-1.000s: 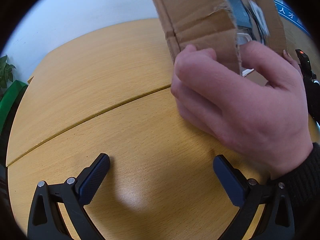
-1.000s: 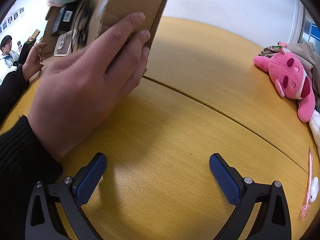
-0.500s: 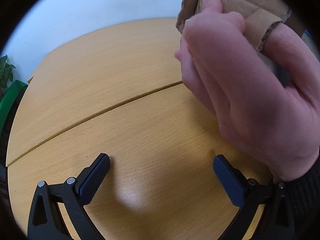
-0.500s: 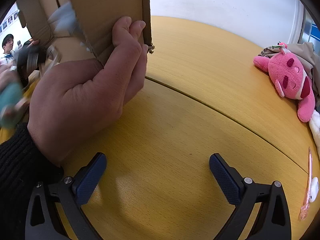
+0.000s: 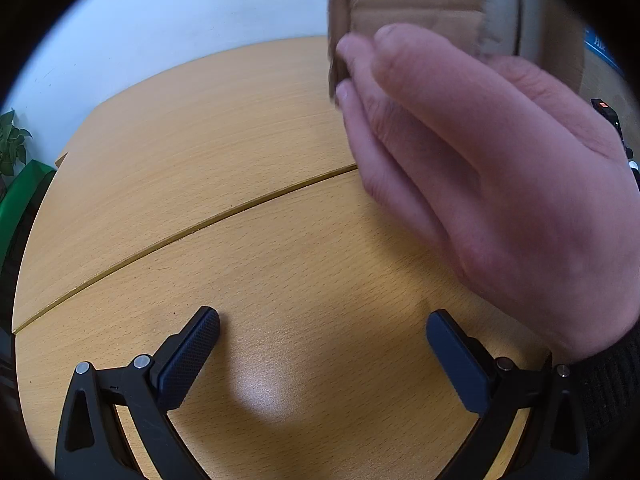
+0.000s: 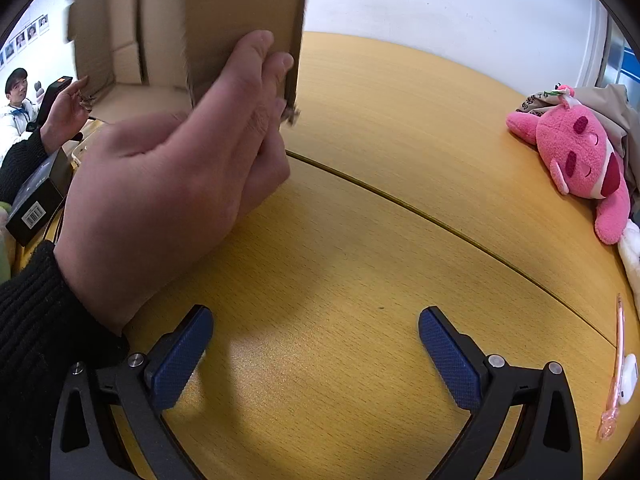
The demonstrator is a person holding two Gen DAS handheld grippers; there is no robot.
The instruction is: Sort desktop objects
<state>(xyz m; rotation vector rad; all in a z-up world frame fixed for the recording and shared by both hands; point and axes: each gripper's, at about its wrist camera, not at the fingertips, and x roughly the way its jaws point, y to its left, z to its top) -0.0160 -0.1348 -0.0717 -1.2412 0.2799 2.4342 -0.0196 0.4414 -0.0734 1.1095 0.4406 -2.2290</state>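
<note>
Your left gripper (image 5: 323,344) and right gripper (image 6: 316,340) both hover low — jaws spread wide, gripping nothing.

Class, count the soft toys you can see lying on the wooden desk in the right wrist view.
1: a pink plush toy lies at the desk's far right edge. Others may be hidden behind the hand and cardboard box.

table (image 5: 248,264): smooth wood-grain laminate, slight sheen | box (image 6: 240,4): matt corrugated cardboard | toy (image 6: 580,156): fuzzy pink plush | gripper pads (image 6: 448,356): textured blue rubber
</note>
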